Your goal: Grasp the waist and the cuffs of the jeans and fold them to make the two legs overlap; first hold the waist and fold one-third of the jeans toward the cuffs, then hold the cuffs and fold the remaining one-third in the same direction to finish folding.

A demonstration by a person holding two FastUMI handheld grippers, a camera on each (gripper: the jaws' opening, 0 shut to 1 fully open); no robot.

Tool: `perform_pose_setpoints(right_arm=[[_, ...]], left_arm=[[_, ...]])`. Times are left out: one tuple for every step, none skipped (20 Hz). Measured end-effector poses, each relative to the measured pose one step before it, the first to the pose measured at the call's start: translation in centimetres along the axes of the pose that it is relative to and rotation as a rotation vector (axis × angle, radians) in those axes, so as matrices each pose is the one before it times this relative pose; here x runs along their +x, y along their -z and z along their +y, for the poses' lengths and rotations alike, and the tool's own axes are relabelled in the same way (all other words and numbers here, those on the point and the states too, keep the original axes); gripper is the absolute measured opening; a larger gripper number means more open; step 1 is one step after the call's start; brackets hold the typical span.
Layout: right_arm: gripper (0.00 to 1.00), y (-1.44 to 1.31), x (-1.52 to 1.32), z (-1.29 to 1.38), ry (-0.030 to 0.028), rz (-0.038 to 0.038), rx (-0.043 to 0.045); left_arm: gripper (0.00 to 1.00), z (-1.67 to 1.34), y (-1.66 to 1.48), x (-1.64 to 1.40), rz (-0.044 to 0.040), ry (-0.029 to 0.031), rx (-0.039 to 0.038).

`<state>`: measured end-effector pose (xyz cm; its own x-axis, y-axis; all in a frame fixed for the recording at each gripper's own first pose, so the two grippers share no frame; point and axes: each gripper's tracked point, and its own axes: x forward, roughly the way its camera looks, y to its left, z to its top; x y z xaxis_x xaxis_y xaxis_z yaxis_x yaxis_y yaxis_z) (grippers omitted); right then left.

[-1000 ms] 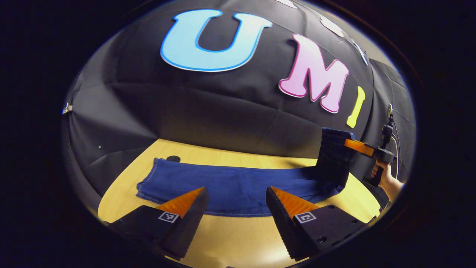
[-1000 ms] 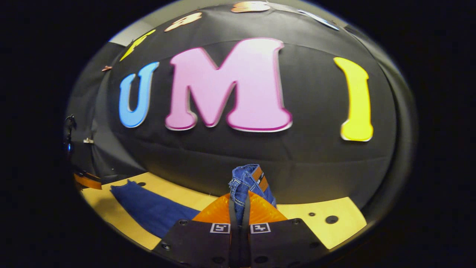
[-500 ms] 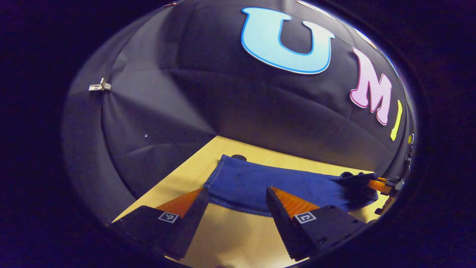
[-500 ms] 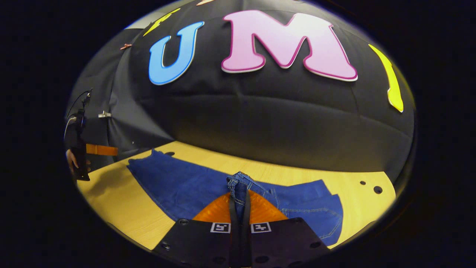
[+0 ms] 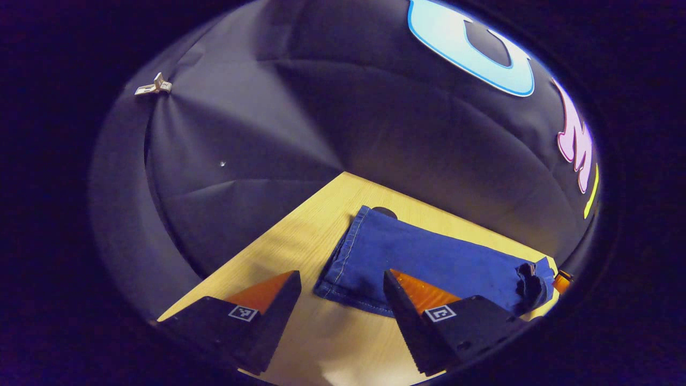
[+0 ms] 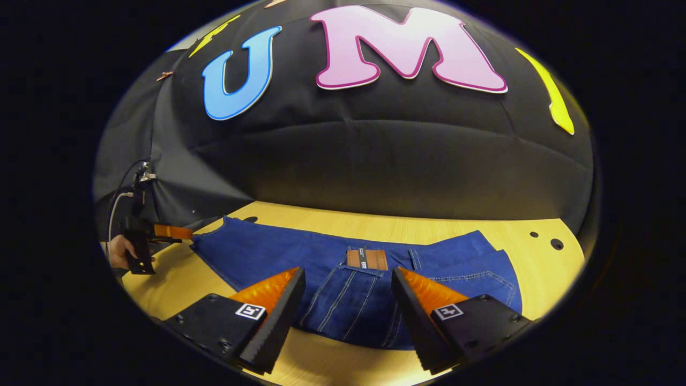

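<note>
Currently the desk (image 6: 541, 257) is a light wood top against the black booth wall, with small round holes near its far right corner in the right gripper view. Jeans (image 6: 300, 257) lie flat along the far edge, waist part folded over onto the legs, brown waist patch (image 6: 366, 259) facing up. Cuffs (image 5: 343, 262) sit near the desk's left end in the left gripper view. Right tongs (image 6: 348, 289) are spread wide, hovering just over the folded waist, gripping nothing. Left tongs (image 5: 342, 292) are also spread, empty, over the cuff end; not clear whether they touch the cloth. A hand (image 6: 119, 249) holds the left tongs by the desk's left edge.
</note>
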<state>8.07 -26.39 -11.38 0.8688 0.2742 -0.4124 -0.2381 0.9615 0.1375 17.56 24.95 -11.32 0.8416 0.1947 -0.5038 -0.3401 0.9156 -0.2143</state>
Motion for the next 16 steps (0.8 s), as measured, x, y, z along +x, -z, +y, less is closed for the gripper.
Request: perform_pose_setpoints(right_arm=[[0.98, -0.389, -0.636, 0.288, -0.00038, -0.01033, -0.00410], [0.98, -0.356, -0.706, 0.155, 0.00122, -0.00709, -0.01707], [0.98, -0.027, -0.727, -0.121, 0.00937, -0.00800, -0.01121], [0.98, -0.081, -0.629, 0.235, -0.00075, -0.01018, -0.00199], [0.98, 0.073, -0.514, 0.305, -0.00436, -0.00407, 0.00223], [0.98, 0.338, -0.393, 0.258, -0.00637, 0.00643, 0.00888], [0.98, 0.505, -0.290, 0.434, -0.01258, 0.01160, 0.00789], [0.98, 0.571, 0.001, 0.269, -0.01237, 0.01558, 0.00470], [0.98, 0.715, -0.043, 0.356, -0.02592, 0.01501, 0.01065], [0.98, 0.791, 0.203, 0.410, -0.02162, 0.01777, 0.02102], [0.98, 1.072, -0.023, -0.055, -0.00646, 0.03037, 0.01674], [0.98, 0.796, -0.060, -0.275, 0.00192, 0.02215, 0.01523], [0.98, 0.369, -0.038, -0.289, 0.00315, 0.00769, 0.01088], [0.98, 0.205, -0.244, -0.356, 0.00440, 0.00144, 0.01360], [0.98, 0.148, -0.235, -0.310, 0.00536, 0.00041, 0.01444], [0.98, 0.149, -0.164, -0.467, 0.00850, 0.00140, 0.00987]], left_arm=[[0.97, 0.170, -0.113, 0.677, 0.00708, -0.01356, 0.00550], [0.97, -0.128, 0.045, 0.552, 0.00994, -0.00416, 0.01593], [0.97, 0.161, 0.304, 0.496, 0.01034, -0.02241, 0.02364], [0.97, 0.188, 0.438, 0.490, 0.02188, -0.01626, 0.02821], [0.97, -0.211, 1.029, 0.277, 0.04354, -0.01375, 0.02313], [0.95, 0.072, -0.188, -0.219, -0.00155, -0.02057, 0.04329], [1.00, -0.137, 0.227, 0.725, 0.01929, -0.01087, 0.03716], [0.97, -0.169, 0.201, 0.157, 0.01693, -0.01894, 0.03372], [0.96, -0.139, 0.045, -0.190, -0.00295, -0.00378, 0.00424], [0.95, -0.408, -0.033, 0.240, -0.00181, 0.00763, -0.01835], [0.89, -0.427, 0.006, -0.067, -0.00002, -0.00674, -0.01872], [0.76, -0.054, -0.156, -0.020, -0.00439, -0.00633, -0.00433], [0.80, -0.103, 0.290, 0.106, 0.00076, 0.01542, -0.00381], [0.70, -0.824, -0.026, -0.159, -0.00327, 0.04180, -0.01669], [0.52, -0.798, -0.315, 0.276, -0.00942, 0.03226, -0.03169], [0.34, -0.362, -0.410, -0.319, -0.00469, 0.00112, -0.01340]])
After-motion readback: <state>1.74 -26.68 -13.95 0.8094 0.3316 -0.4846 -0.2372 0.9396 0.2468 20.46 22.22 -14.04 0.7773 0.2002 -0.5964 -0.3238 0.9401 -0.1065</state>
